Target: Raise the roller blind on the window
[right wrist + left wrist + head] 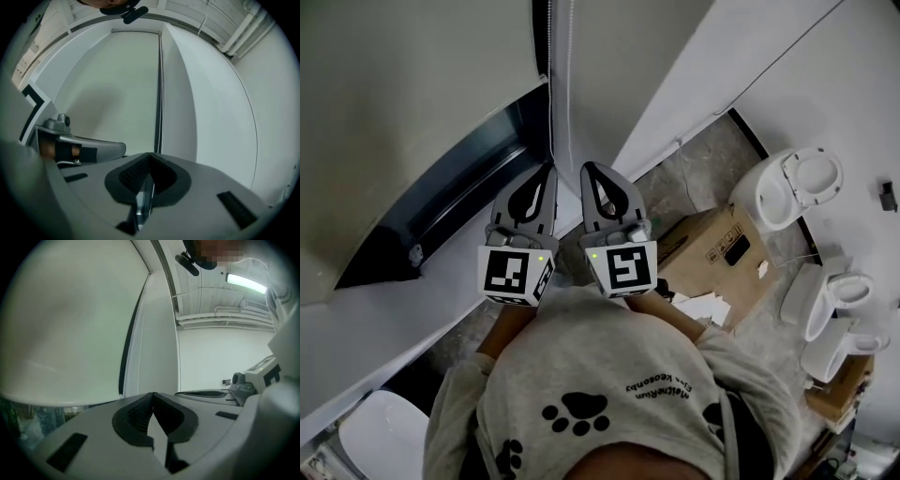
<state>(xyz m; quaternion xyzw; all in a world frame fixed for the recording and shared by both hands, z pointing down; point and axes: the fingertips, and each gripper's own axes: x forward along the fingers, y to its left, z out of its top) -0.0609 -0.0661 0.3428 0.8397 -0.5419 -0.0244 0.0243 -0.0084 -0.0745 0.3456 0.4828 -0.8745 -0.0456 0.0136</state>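
White bead chain (160,103) hangs upright along the right edge of the lowered roller blind (117,84), straight ahead of our right claw (150,154), our left claw (152,394) close alongside, both clenched on nothing.

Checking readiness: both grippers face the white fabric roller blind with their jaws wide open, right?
No: both jaws are closed, tips together, per the two gripper views. The left gripper and right gripper do face the white fabric roller blind.
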